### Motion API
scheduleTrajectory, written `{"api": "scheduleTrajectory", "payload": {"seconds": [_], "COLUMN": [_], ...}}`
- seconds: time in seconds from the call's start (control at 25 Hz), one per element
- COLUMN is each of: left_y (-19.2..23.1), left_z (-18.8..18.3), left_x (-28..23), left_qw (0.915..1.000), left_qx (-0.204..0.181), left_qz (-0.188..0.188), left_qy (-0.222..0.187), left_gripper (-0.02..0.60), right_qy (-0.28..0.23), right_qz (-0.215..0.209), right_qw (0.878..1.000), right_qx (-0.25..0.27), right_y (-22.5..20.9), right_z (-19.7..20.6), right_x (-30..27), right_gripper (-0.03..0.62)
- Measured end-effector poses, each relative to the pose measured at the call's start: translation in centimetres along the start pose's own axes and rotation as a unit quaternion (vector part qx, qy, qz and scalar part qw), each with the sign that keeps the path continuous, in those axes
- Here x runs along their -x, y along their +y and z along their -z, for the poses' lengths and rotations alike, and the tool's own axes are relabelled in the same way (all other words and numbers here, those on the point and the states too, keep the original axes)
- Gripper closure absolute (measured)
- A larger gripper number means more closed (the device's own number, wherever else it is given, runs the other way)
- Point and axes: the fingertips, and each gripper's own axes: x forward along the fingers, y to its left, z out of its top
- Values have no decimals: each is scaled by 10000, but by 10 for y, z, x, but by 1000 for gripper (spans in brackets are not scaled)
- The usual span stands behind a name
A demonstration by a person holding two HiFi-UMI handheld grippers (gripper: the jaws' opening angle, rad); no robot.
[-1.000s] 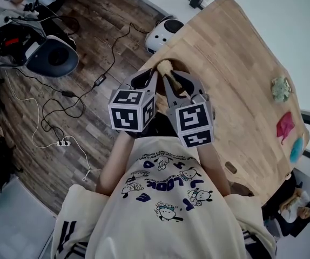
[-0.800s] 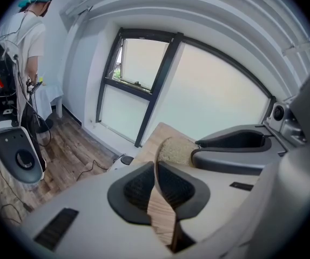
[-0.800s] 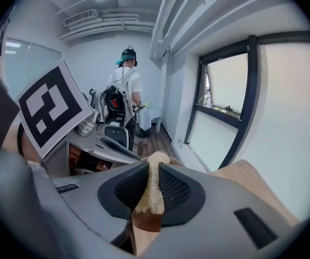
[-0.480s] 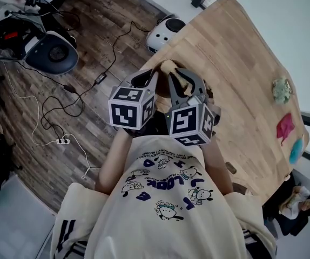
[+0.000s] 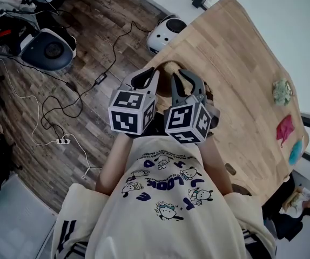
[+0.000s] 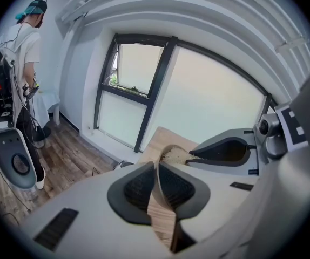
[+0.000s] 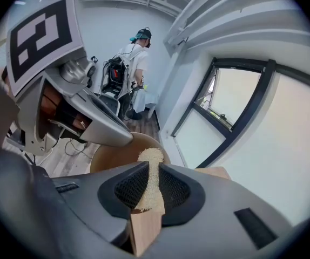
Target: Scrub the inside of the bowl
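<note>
So the wooden bowl point(image 7: 114, 156) sat right past the right gripper's point(image 7: 152, 186) fingertips, over the near end of the wooden table point(image 5: 241, 63). Its hollow faced back toward those fingers, so it looked tipped up rather than flat. The left gripper point(image 6: 156, 177) had its fingers squeezed narrow on the bowl's thin wall, steadying it.

The right fingers were clamped on a beige scrub pad point(image 7: 152, 158) with what looked like a wooden back. The pad's long axis ran straight along the fingers, and its rough tip stuck out ahead into the bowl.

I'd say this was mid-scrub. The next move probably needed the pad pressed on the inner wall and swept round, with the left grip tight so the bowl didn't twist.
</note>
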Motion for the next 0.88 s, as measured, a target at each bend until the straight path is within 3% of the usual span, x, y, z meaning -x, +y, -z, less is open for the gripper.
{"api": "scheduleTrajectory", "payload": {"seconds": [0.16,0.28,0.44,0.6,0.76,0.88], "left_y": [1,1,5,6,2,0], "left_z": [-1,-1,-2,-5,-4,-6], "left_x": [-1,-2,-1,-1,-2,-4], "left_qw": [10000,9999,9998,9998,9997,9996], "left_qx": [-24,-53,-67,-56,-36,-6], "left_qz": [-37,-51,-106,-121,-90,-82], "left_qy": [-48,-82,-127,-173,-209,-258], "left_gripper": [522,522,522,522,522,522], "right_qy": [108,131,101,53,-121,-264], "right_qz": [-91,-267,-614,-798,-1073,-1113], "right_qw": [9976,9880,9606,9411,9082,8905], "right_qx": [-683,-1515,-2707,-3286,-4043,-4405], "right_y": [-2,-1,0,2,13,15], "right_z": [6,11,17,15,7,-2], "right_x": [-3,-4,-7,-8,-5,-3], "right_gripper": [534,534,534,534,534,534]}}
